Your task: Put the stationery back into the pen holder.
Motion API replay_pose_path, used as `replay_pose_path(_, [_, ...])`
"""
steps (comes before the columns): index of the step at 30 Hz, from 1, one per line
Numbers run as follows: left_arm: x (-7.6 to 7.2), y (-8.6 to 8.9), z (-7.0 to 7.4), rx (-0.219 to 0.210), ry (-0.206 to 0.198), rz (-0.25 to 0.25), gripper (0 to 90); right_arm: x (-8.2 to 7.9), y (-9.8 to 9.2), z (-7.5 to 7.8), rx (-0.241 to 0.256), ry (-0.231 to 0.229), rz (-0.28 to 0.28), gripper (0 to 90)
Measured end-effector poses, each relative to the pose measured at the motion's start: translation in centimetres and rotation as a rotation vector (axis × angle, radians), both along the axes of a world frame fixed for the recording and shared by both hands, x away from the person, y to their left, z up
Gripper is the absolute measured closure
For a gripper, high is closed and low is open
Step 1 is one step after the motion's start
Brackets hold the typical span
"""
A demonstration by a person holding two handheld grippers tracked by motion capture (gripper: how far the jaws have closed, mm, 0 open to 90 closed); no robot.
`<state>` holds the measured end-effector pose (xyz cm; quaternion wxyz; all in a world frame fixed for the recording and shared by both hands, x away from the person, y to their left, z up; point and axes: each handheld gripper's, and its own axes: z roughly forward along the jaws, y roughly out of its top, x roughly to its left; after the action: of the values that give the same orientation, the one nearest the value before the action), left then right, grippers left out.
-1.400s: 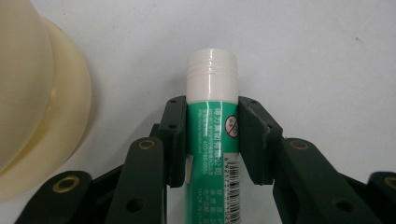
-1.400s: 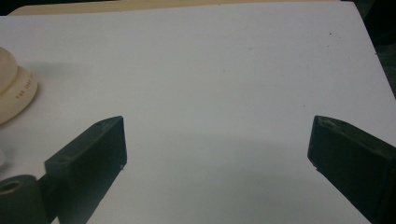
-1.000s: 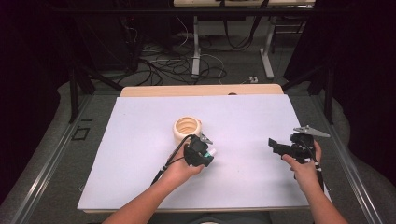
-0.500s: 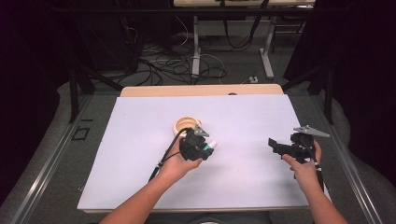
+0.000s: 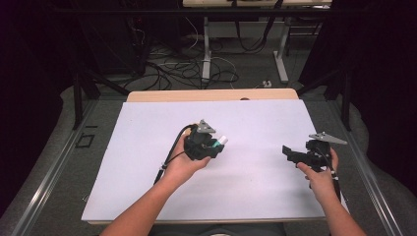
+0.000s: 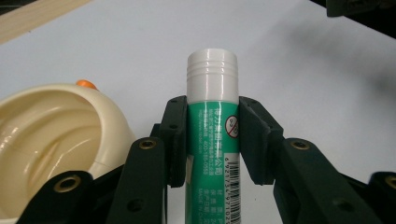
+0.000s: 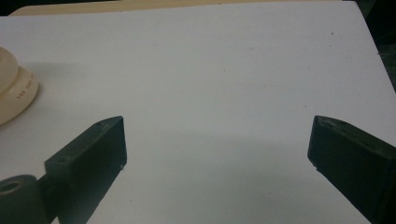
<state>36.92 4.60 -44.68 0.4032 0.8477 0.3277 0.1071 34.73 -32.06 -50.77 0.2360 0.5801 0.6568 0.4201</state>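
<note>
- While the left hand-held gripper [image 5: 212, 144] sits at the centre of the high view, its jaws are clamped on a green glue stick [image 6: 212, 140], one jaw on each side of the tube.
- From the left gripper view, the glue stick stands at mid-frame between the two jaws, with its white ribbed cap [image 6: 212, 74] rising above them and a barcode on its label toward the bottom edge.
- At the left of that same view lies a cream bowl-like container [image 6: 51, 126], just beside the left jaw, with a small orange bit on its rim near the upper left.
- Over at the right of the high view, the right hand-held gripper [image 5: 289, 153] is held above the white counter [image 5: 255, 187], well apart from the left one.
- Seen in the right gripper view, its jaws stand wide apart with nothing between them but bare counter surface.
- At the left edge of the right gripper view, part of the cream container shows, with small lettering on its side that is too small to read.
</note>
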Motion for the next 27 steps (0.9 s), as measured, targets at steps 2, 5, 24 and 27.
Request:
replay_pose_path(2, [0.1, 0.2, 0.4, -0.013, -0.012, 0.003, 65.1, 0.0, 0.0, 0.0, -0.001, 0.000, 0.000, 4.4])
replay_pose_path(5, [0.4, 0.5, 0.9, -0.034, -0.036, 0.010, 65.1, 0.0, 0.0, 0.0, 0.001, 0.001, 0.000, 4.4])
replay_pose_path(24, [2.6, 3.1, 2.2, -0.174, -0.180, 0.105, 65.0, 0.0, 0.0, 0.0, 0.000, 0.003, 0.000, 4.4])
replay_pose_path(27, [2.9, 3.3, 2.1, -0.185, -0.201, 0.118, 65.0, 0.0, 0.0, 0.0, -0.001, 0.003, 0.000, 4.4])
